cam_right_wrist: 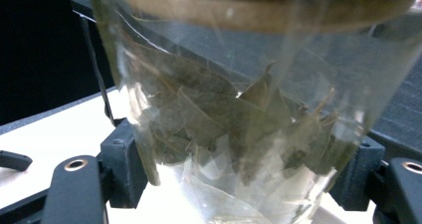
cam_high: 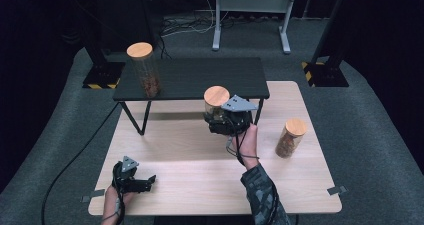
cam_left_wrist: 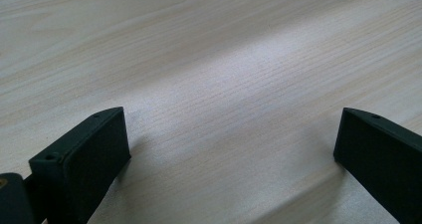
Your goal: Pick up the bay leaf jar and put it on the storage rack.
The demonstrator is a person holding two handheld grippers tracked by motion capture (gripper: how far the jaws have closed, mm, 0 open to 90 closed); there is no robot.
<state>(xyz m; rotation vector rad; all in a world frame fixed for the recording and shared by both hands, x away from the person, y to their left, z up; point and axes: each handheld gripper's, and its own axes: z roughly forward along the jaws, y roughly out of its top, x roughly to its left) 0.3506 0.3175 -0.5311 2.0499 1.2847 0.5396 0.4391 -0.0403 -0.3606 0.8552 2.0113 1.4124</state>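
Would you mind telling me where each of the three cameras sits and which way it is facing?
High view: above the person's side, looking forward and down on the wooden table; both forearms, the left gripper and the right gripper show.
Left gripper view: rides the left gripper, facing bare tabletop between its open jaws.
Right gripper view: rides the right gripper, facing the jar of leaves clamped between its jaws.
Shared: high and right gripper views both show that jar; high and left gripper views share the tabletop.

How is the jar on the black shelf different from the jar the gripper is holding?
The tall jar stands free on the black shelf; the held jar sits between the right hand-held gripper jaws. The tall jar holds brown bits; the held jar holds dried leaves. Both have round wooden lids.
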